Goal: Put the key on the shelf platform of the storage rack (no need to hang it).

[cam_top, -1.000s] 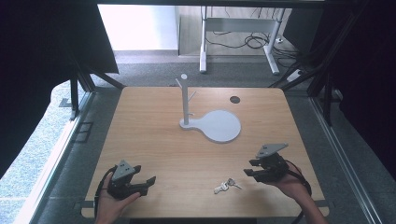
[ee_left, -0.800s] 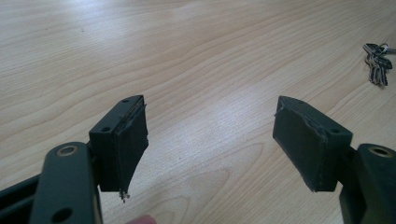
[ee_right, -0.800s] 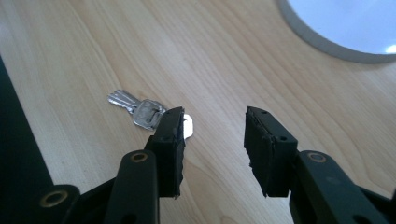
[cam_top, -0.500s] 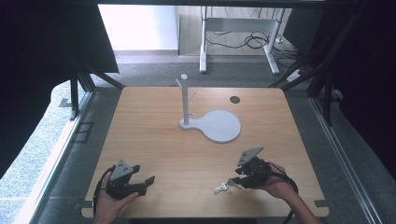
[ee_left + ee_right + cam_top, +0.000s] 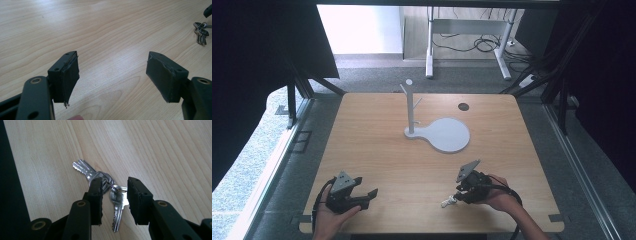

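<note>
In the lower right of the high view, the right gripper [image 5: 460, 191] is held low over the table [image 5: 377, 150], its fingers pointed toward a small bunch of keys [image 5: 448, 202] lying near the table's front edge. The right gripper view makes plain what the high view leaves as a pale speck: several silver keys [image 5: 100, 178] on a ring, flat on the wood, with the right gripper [image 5: 114, 198] straddling them, one finger [image 5: 96, 197] resting over the key heads and the other just beside the ring. The fingers stand partly apart with the ring in the gap, so they look poised to close on the bunch rather than already clamped on it, though whether the near finger touches metal is hard to tell from this angle. That narrow opening probably suits so thin a target. In the lower left of the high view, the left gripper [image 5: 354, 196] sits low near the front edge, well apart from the keys; its own view shows the left gripper [image 5: 112, 72] with fingers spread wide over bare wood and nothing between them, the keys [image 5: 201, 28] small at the upper right. A white stand [image 5: 410, 107] with pegs and a round base rises near the table's centre, a likely place to hang the keys.
</note>
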Demonstrator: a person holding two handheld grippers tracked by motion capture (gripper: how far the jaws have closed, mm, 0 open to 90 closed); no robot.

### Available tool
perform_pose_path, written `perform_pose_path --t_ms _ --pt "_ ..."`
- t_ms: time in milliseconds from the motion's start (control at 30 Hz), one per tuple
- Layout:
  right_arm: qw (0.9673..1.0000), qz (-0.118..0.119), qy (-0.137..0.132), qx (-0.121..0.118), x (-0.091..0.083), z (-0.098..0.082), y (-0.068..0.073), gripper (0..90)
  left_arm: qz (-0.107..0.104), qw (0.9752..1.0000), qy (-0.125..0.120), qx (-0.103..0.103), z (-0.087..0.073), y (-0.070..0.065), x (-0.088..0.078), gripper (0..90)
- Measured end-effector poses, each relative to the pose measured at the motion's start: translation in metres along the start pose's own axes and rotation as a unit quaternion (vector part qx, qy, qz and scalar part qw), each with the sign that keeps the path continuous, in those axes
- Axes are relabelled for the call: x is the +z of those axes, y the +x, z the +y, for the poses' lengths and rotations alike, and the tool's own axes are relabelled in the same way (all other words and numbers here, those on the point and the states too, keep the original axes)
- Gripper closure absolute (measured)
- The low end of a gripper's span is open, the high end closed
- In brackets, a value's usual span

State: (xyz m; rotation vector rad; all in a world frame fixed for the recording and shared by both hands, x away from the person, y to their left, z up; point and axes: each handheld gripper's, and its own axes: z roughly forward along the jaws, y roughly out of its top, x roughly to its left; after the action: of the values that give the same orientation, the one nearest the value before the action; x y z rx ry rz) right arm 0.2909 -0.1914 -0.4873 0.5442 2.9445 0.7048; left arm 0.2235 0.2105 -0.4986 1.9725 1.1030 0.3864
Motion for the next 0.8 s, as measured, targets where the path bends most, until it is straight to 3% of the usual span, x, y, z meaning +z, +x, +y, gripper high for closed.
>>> perform_pose_path --t_ms 233,433,800 --pt "0.9996 0.009 0.015 -0.020 0.009 0.006 0.000 69.9 0.000 1.0000 -0.001 0.001 0.000 0.000 0.000 26.5" --pt "0.9992 0.016 0.027 -0.023 0.015 0.007 -0.002 71.9 0.001 1.0000 -0.003 0.000 0.000 0.002 -0.002 26.5" --pt "0.9991 0.028 0.031 -0.010 0.019 0.006 -0.007 83.7 0.006 0.9999 -0.008 -0.007 0.000 0.007 -0.005 26.5"
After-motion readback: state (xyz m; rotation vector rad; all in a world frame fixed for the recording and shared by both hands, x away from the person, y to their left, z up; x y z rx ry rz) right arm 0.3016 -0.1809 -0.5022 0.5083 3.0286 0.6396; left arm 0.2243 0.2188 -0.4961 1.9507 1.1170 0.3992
